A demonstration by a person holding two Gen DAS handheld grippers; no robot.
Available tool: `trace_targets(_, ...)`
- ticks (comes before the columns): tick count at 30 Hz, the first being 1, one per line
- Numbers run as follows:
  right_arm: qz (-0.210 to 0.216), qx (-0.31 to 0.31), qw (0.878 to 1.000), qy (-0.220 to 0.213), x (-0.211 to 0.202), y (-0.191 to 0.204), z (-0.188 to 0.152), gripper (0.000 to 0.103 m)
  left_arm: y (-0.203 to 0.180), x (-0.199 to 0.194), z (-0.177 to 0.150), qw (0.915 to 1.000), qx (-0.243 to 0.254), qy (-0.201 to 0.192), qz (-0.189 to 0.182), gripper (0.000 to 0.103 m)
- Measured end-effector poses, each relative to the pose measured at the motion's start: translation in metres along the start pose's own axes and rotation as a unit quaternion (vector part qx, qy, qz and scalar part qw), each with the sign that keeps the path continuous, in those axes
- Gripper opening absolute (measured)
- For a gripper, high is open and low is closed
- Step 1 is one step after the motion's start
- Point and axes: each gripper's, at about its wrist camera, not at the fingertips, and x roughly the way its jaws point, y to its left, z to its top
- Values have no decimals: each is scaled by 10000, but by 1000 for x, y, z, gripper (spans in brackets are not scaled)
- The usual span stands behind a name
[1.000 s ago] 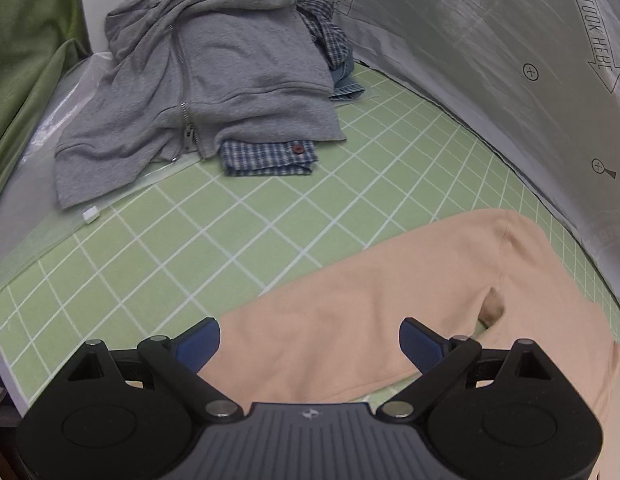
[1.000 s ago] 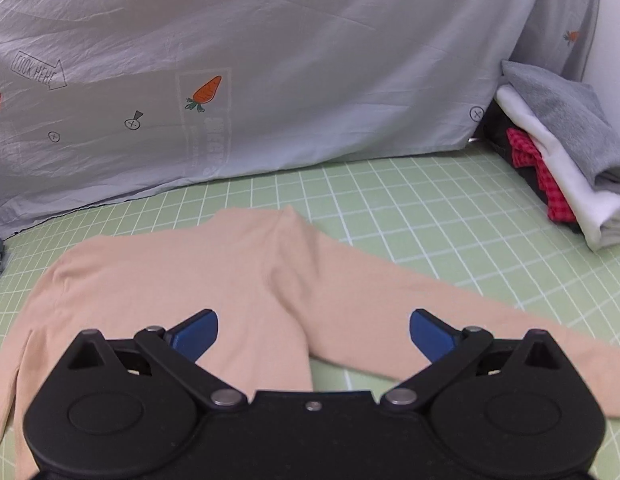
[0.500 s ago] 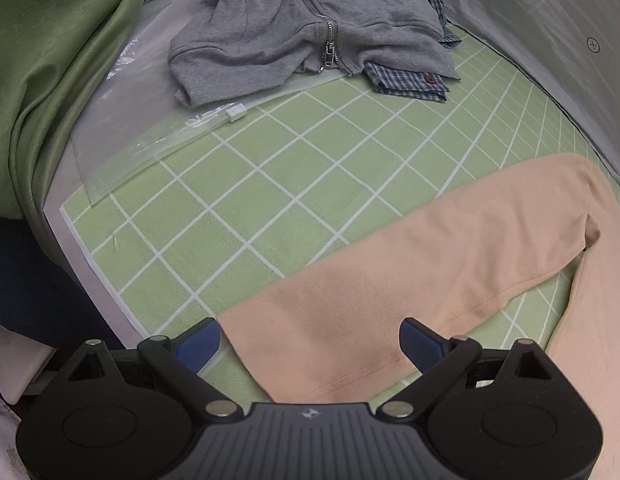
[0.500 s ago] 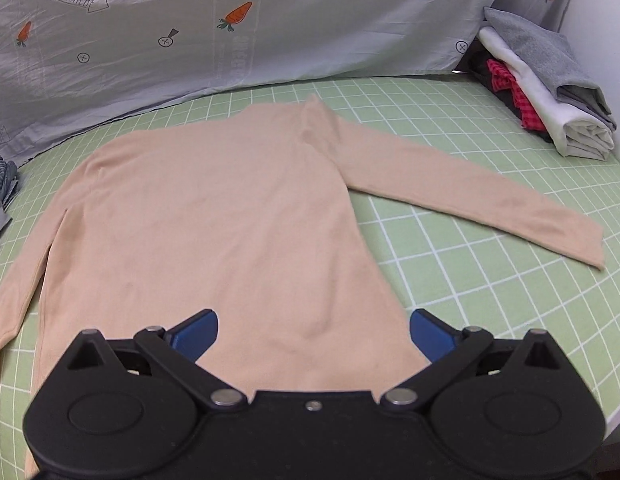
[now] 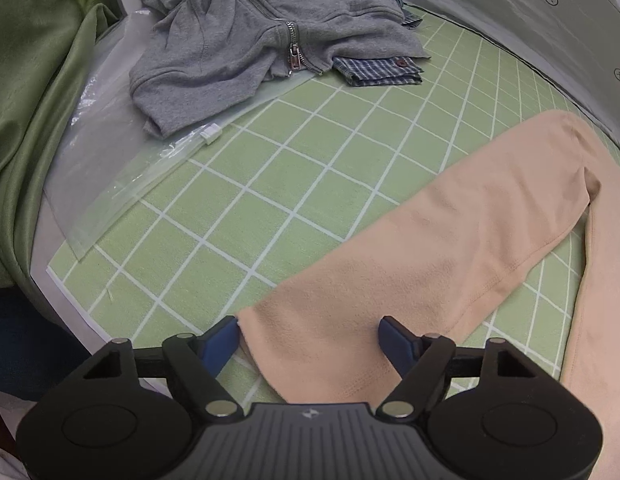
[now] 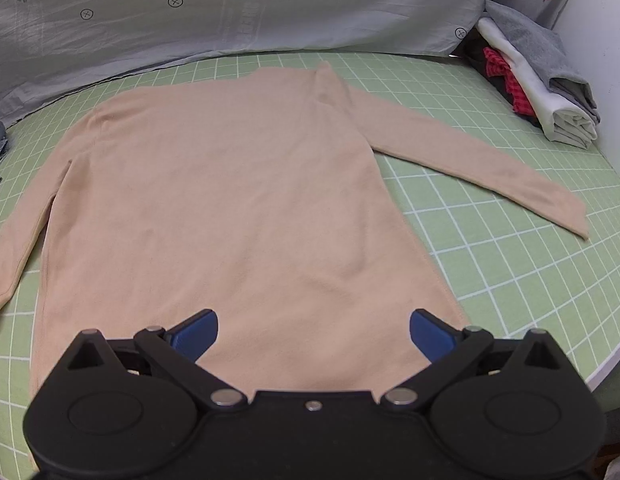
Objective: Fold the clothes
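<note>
From the left wrist, the left gripper [image 5: 310, 334] has just been closing around the cuff of the sweater's sleeve [image 5: 450, 248] on the mat [image 5: 269, 184], its pads not yet pinching. From the right wrist, the right gripper [image 6: 314, 330] hangs spread over the hem of the sweater [image 6: 229, 184], lying flat. Sleeve folding looks to be starting; next comes a firm pinch, then carrying the sleeve across the body.

Peach sweater [image 6: 229, 200] flat on grid mat [image 6: 510, 260]
</note>
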Motion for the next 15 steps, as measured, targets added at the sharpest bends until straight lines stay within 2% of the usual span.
trace_targets(2, -41, -30, 10000, 28, 0, 2, -1, 103, 0, -2, -1, 9999, 99, -71, 37, 58)
trace_targets(3, -51, -42, 10000, 41, 0, 2, -2, 103, 0, -3, -1, 9999, 100, -105, 8, 48)
trace_targets(4, -61, -55, 10000, 54, 0, 2, -3, 103, 1, -4, 0, 9999, 60, -87, -78, 32)
trace_targets(6, -66, -77, 9999, 109, 0, 1, -4, 103, 1, -5, 2, 9996, -26, -40, -264, 9)
trace_targets(11, 91, 184, 9997, 156, 6, -20, -3, 103, -18, -16, 5, 9989, -96, -144, -431, 7)
trace_targets(15, 86, 364, 9993, 90, 8, -50, 2, 103, -52, -35, 5, 9973, -88, -272, -681, 7)
